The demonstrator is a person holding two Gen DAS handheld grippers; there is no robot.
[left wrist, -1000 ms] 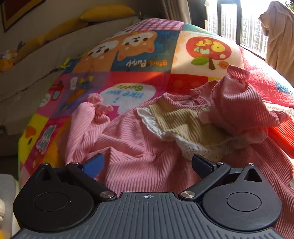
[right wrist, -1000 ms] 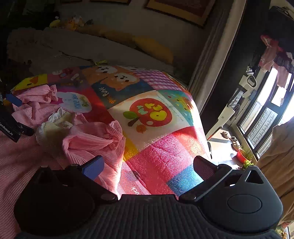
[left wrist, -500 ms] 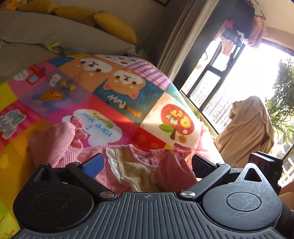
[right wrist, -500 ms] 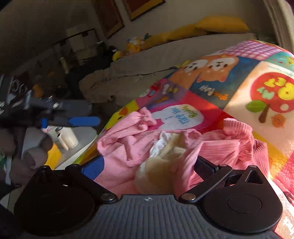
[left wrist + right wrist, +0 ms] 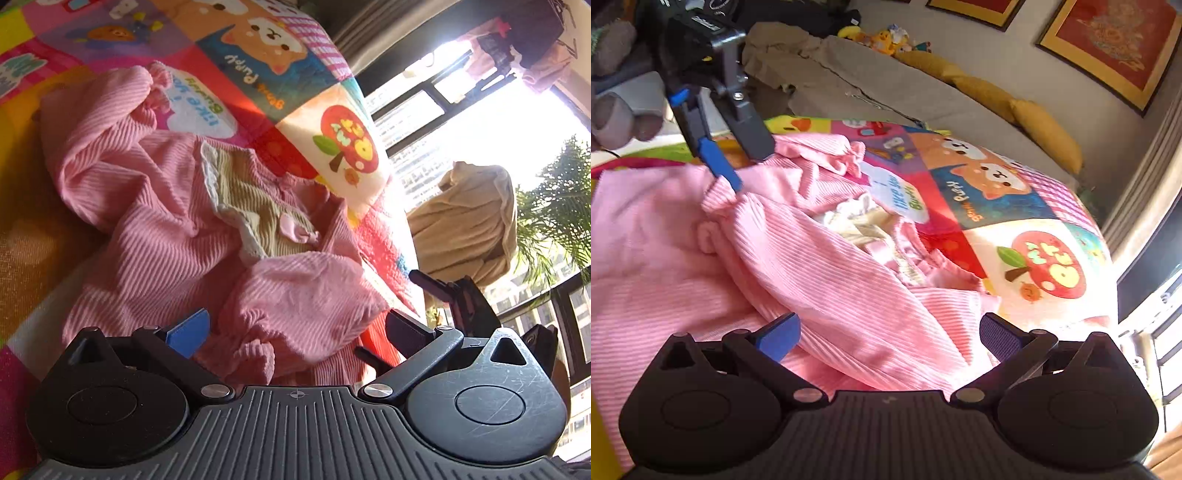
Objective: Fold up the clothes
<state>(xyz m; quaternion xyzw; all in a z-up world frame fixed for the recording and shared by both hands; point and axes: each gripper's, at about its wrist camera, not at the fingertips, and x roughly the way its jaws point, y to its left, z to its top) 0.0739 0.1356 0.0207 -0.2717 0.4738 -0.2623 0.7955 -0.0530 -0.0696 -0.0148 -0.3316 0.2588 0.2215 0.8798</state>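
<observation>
1. Risking a dropped or bunched fold: left tool (image 5: 733,168) pressing its tips against a gathered cuff of the pink ribbed garment (image 5: 827,280), so a thin pinch on so little fabric could be slipping free once lifted.
2. Risking a snag: cream lace-trimmed collar panel (image 5: 251,206) lying crumpled in the middle of the garment, likely to be getting trapped inside any fold made over it.
3. Risking a lopsided result: one sleeve draped loosely across the body, the other sleeve's ruffled cuff (image 5: 157,86) trailing off toward the far side, neither lying flat.
4. Lying on a bright patchwork play blanket (image 5: 1027,236) printed with cartoon puppies and an apple tree, the garment occupying the near part, spread wide but rumpled.
5. Looking soft, thin and stretchy, with fine ribbing, a small pink bow (image 5: 295,230) near the collar, and deep wrinkles catching strong sunlight.
6. Left tool: from its own camera, jaws standing wide apart with pink fabric bunched between and below them; from the right wrist view, tips sitting at the cuff, not clearly gripping, so calling it spread and not holding.
7. Right tool (image 5: 890,334): jaws standing wide apart, hovering just over the draped sleeve, gripping nothing.
8. Sitting behind the blanket: a grey sofa (image 5: 886,85) with yellow cushions.
</observation>
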